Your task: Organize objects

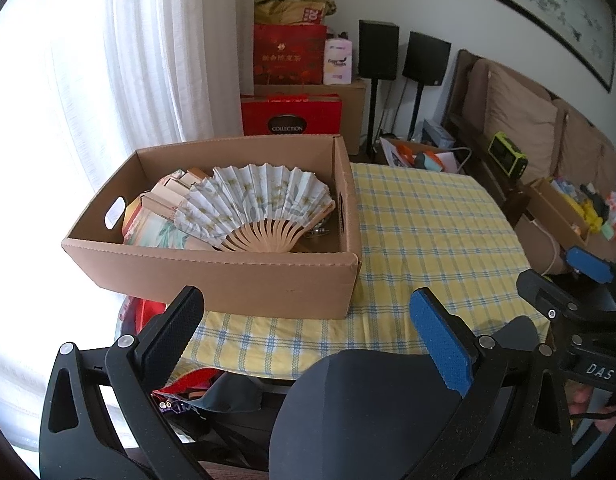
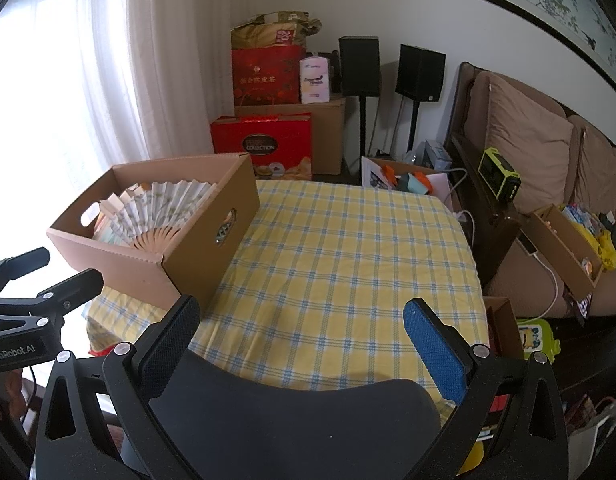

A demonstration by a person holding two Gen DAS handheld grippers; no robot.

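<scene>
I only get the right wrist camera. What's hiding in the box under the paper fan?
Observer: From the left wrist view, the paper fan lies spread open on top inside the cardboard box. Flat, book-like things are stacked under its left side.
Operator: Is anything down in the corner near the side hole?
Observer: Yes, a small shiny metal thing sits on the box floor by the fan's right edge. It is too small to name.
Operator: Is the left tool holding something?
Observer: No. The left tool is open with nothing between its fingers, and it is just short of the box's near wall.
</scene>
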